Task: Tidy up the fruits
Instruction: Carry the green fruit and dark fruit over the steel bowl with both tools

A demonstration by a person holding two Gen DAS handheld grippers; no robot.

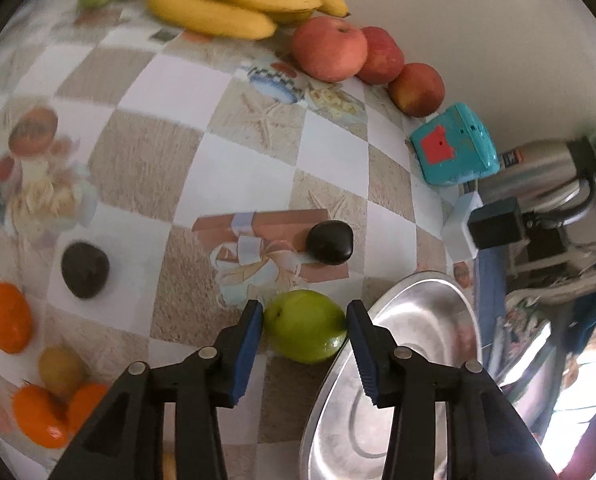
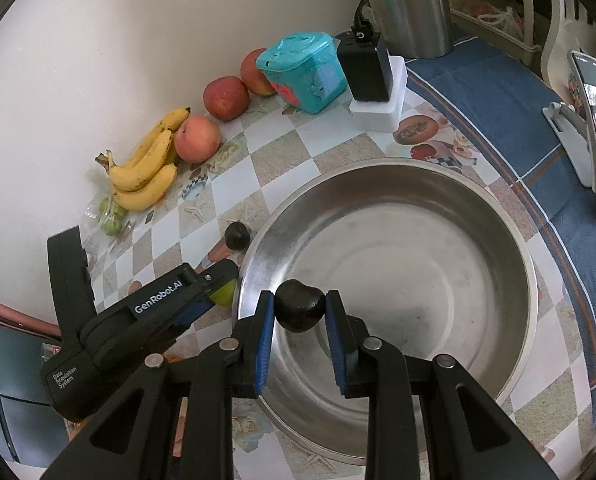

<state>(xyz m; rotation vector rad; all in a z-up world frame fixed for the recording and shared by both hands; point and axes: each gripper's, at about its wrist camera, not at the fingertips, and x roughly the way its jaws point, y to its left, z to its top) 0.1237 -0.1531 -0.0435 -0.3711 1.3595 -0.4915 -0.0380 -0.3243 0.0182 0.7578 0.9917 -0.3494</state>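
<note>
Steel bowl on the checked tablecloth holds nothing. Right gripper clamps a dark fruit above its basin. Left gripper brackets the green fruit beside the rim, pads apparently touching.

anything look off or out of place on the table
Nothing spilled or damaged. The bananas are brown-speckled. A teal toy box and a black charger on a white block sit among the fruit by the wall. The steel bowl is still bare inside.
</note>
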